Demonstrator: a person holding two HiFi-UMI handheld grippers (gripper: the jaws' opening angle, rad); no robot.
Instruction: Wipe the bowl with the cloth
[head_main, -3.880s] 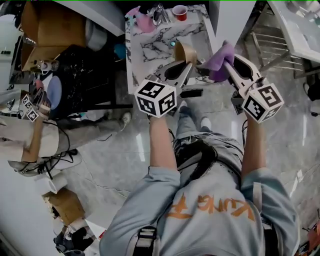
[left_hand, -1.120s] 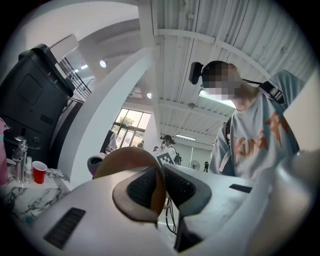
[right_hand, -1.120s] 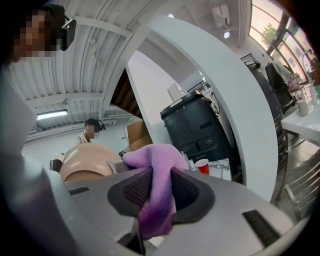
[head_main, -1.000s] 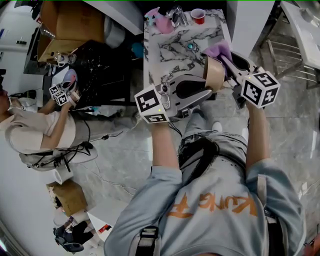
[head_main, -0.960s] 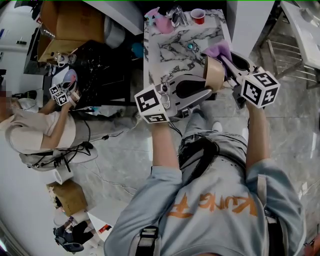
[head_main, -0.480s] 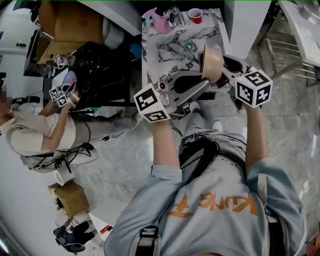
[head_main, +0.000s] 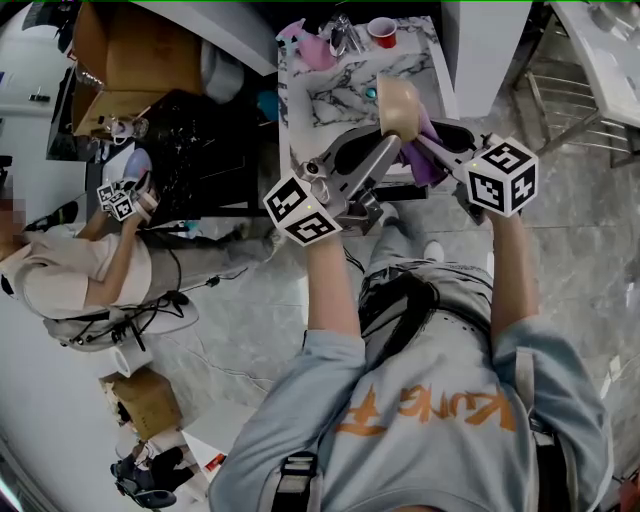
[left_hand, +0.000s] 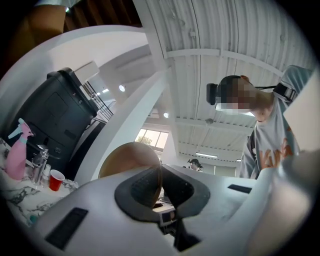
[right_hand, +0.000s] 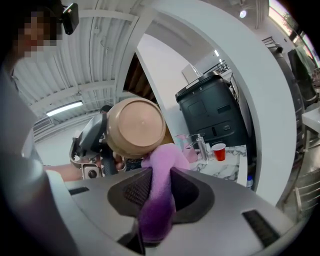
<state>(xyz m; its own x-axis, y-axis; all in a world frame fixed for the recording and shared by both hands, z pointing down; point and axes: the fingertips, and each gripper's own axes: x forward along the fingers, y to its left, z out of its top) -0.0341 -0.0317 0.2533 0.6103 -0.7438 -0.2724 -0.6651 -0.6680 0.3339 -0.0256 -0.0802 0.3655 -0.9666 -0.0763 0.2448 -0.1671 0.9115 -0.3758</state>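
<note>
1 bowl (head_main: 397, 104), 1 cloth (right_hand: 159, 192)

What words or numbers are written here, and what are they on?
"KUNG": orange print on the person's grey shirt, upside down here; the mark beside it is unclear.
Marker cubes: only black-and-white squares, no words.
Black machine: labels too small to read.
</note>
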